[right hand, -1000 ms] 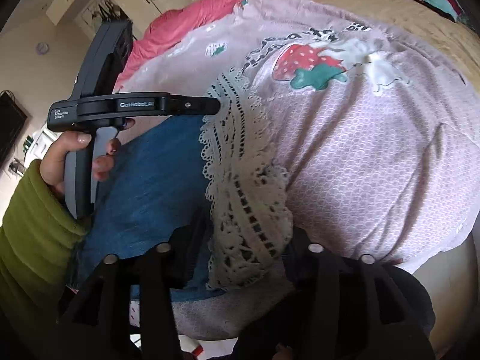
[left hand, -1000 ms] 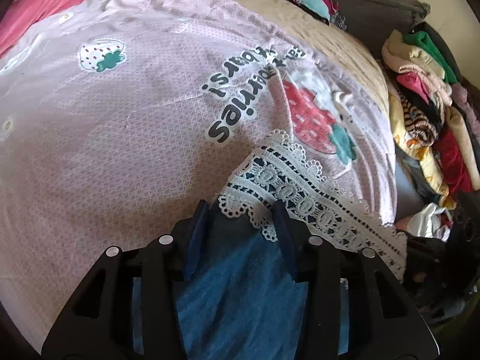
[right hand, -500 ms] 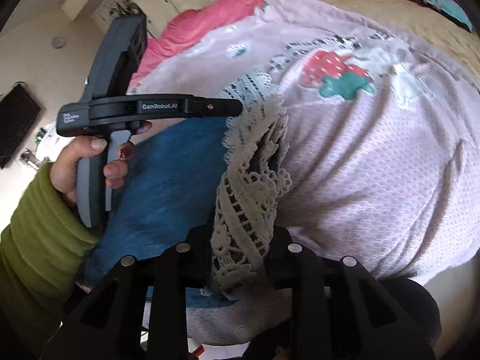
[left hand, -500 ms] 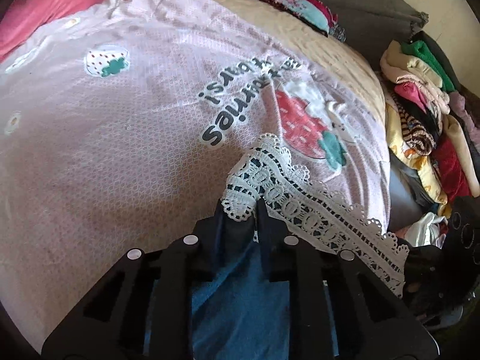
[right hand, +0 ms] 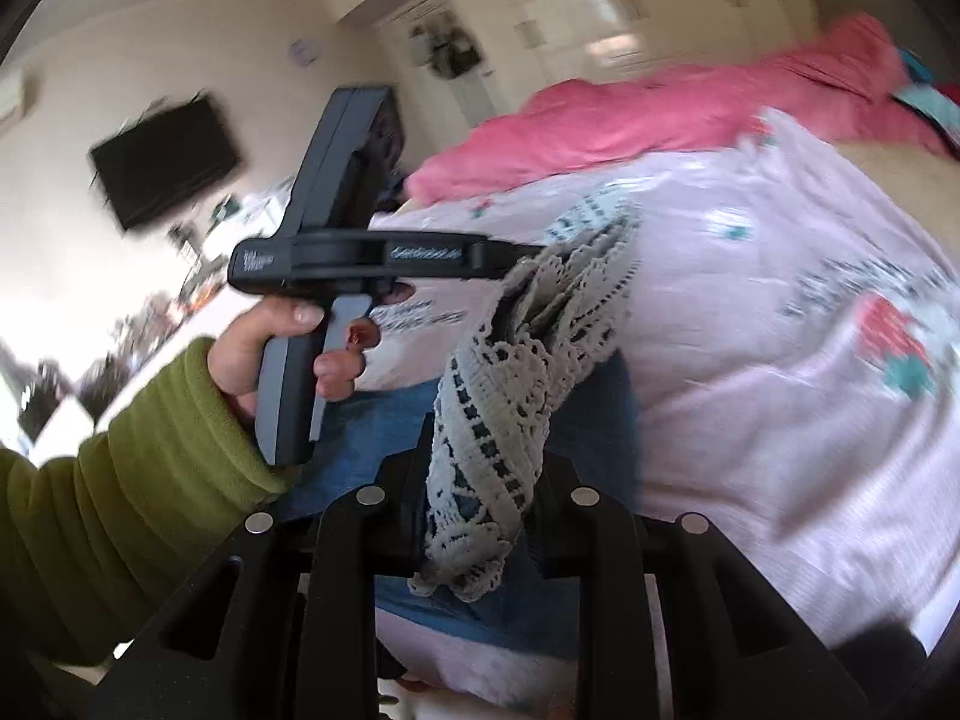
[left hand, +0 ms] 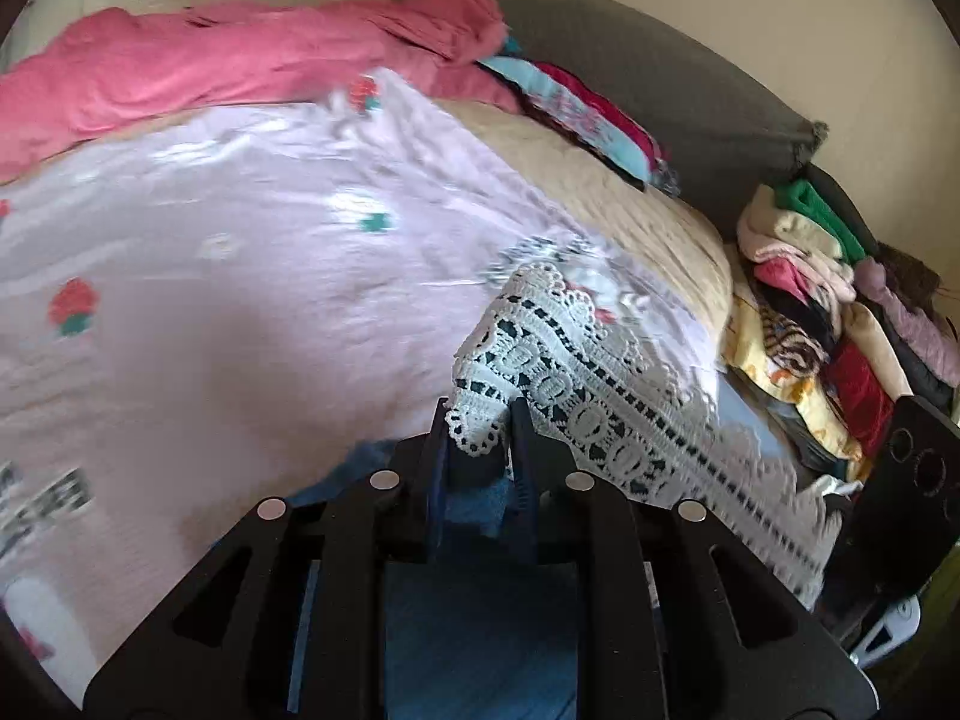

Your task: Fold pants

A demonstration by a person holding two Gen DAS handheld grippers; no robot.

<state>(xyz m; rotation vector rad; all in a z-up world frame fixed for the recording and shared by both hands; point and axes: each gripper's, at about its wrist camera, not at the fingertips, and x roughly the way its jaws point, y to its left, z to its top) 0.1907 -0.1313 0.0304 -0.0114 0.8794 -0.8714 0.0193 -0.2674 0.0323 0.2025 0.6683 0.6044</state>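
Blue denim pants (left hand: 480, 630) with a white lace hem (left hand: 576, 378) lie on a pink strawberry-print bedsheet (left hand: 210, 312). My left gripper (left hand: 477, 441) is shut on one corner of the lace hem and holds it lifted off the bed. My right gripper (right hand: 483, 480) is shut on the other end of the lace hem (right hand: 510, 408), which bunches between its jaws. The blue denim (right hand: 384, 426) hangs below it. The left gripper also shows in the right wrist view (right hand: 528, 249), held by a hand in a green sleeve.
A pink blanket (left hand: 210, 72) lies along the bed's far side. A stack of clothes (left hand: 828, 312) sits to the right by the grey headboard (left hand: 630, 84). A beige cover (left hand: 600, 180) lies beyond the sheet. A wall TV (right hand: 165, 171) hangs at left.
Both grippers went from open around the lace hem to shut on it. Both then rose, lifting the hem off the sheet; the views now tilt up toward the room.
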